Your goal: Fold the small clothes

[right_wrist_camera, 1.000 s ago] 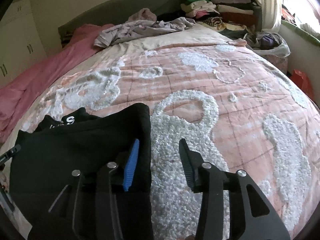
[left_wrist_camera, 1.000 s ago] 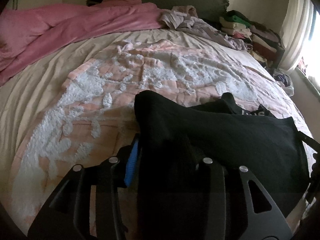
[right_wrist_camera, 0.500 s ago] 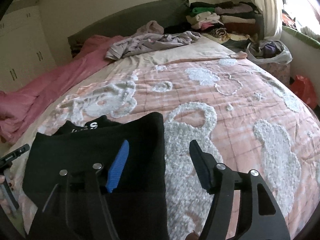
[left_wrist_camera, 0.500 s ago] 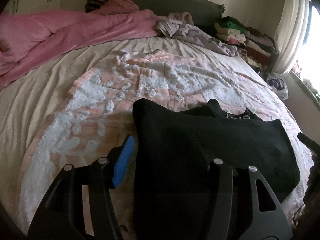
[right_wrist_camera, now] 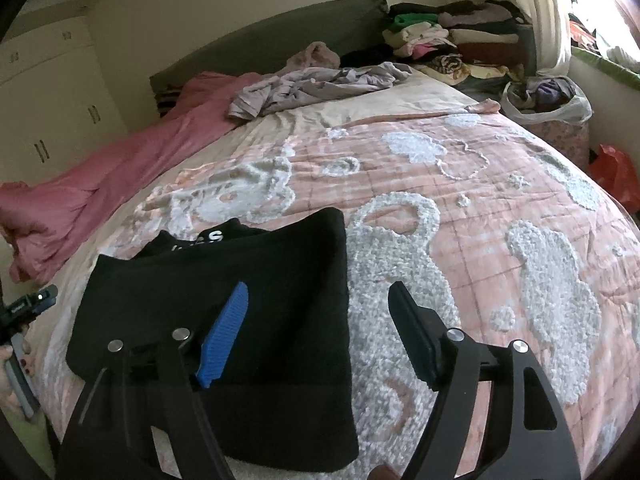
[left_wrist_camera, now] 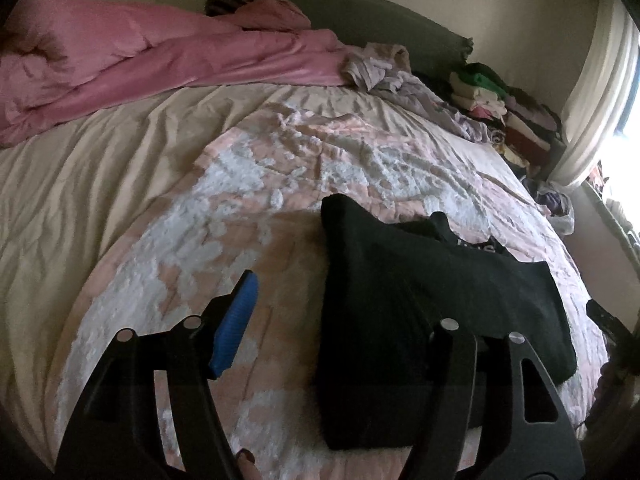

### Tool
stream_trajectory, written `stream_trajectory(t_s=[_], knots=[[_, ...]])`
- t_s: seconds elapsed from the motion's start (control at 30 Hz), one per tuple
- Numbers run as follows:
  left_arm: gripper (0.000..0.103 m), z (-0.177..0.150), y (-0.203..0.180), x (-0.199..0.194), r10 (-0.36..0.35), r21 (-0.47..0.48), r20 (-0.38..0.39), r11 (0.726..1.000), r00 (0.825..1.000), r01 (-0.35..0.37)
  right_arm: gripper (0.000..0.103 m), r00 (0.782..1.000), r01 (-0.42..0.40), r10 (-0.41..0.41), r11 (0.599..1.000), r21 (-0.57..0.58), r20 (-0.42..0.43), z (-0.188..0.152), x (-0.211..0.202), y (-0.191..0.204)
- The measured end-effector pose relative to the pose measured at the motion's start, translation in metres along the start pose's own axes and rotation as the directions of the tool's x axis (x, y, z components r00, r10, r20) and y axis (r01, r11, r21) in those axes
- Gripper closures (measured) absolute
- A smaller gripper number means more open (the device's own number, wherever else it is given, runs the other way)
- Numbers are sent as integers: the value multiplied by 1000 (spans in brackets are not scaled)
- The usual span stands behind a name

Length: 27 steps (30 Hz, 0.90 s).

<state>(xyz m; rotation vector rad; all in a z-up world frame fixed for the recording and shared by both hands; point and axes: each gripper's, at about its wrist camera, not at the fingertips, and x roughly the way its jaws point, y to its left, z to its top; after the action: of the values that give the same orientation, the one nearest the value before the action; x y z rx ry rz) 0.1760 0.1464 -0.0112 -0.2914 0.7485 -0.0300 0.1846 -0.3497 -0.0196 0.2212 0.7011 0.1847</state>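
Observation:
A black garment [left_wrist_camera: 420,300] with white lettering lies folded flat on the pink-and-white bedspread [left_wrist_camera: 280,168]. It also shows in the right wrist view [right_wrist_camera: 240,300]. My left gripper [left_wrist_camera: 344,312] is open and empty, hovering over the garment's left edge; its right finger is hard to see against the black cloth. My right gripper [right_wrist_camera: 320,320] is open and empty, hovering over the garment's right edge, with the blue pad [right_wrist_camera: 224,336] above the cloth. The left gripper shows at the far left of the right wrist view [right_wrist_camera: 24,312].
A pink duvet [left_wrist_camera: 140,60] lies bunched along the far left of the bed. A lilac crumpled garment [right_wrist_camera: 312,84] lies near the dark headboard [right_wrist_camera: 260,40]. Stacks of folded clothes [right_wrist_camera: 452,36] stand at the far right. A plastic bag [right_wrist_camera: 548,100] sits beside the bed.
My left gripper has let go of the black garment and opened. Both grippers have drawn back and up from the cloth, which now lies flat on the bedspread.

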Motion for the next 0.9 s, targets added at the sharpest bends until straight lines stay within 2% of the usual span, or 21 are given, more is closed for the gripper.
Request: stream_trajectory(t_s=[0.07, 0.17, 0.3, 0.47, 0.57, 0.67, 0.83, 0.87, 0.9], knots=[[45, -4, -1, -4, -2, 2, 0, 1000, 1000, 2, 32, 1000, -2, 2, 1000, -4, 8, 0, -4, 3], [39, -11, -5, -8, -14, 13, -9, 1000, 1000, 14, 32, 1000, -11, 11, 1000, -3, 14, -1, -10, 4], [39, -21, -12, -7, -43, 44, -42, 998, 998, 45, 31, 1000, -14, 14, 1000, 9, 7, -9, -18, 2], [39, -36, -17, 4, -34, 65, -91, 997, 995, 40, 31, 1000, -6, 7, 999, 37, -16, -21, -22, -4], [39, -45, -15, 12, -27, 56, -120, 998, 992, 34, 31, 998, -16, 20, 998, 68, -52, -31, -19, -8], [39, -53, -12, 20, -48, 27, -155, 998, 987, 53, 31, 995, -33, 40, 996, 81, -89, -41, -11, -7], [39, -59, -10, 27, -52, -2, -153, 999, 987, 52, 32, 992, -42, 50, 997, 70, -120, -46, 2, -3], [40, -59, -10, 28, -55, -8, -154, 999, 987, 54, 32, 990, -44, 53, 997, 67, -128, -47, 6, -3], [47, -60, -11, 28, -62, -9, -153, 998, 986, 62, 36, 989, -45, 55, 996, 74, -138, -48, 9, -5]])
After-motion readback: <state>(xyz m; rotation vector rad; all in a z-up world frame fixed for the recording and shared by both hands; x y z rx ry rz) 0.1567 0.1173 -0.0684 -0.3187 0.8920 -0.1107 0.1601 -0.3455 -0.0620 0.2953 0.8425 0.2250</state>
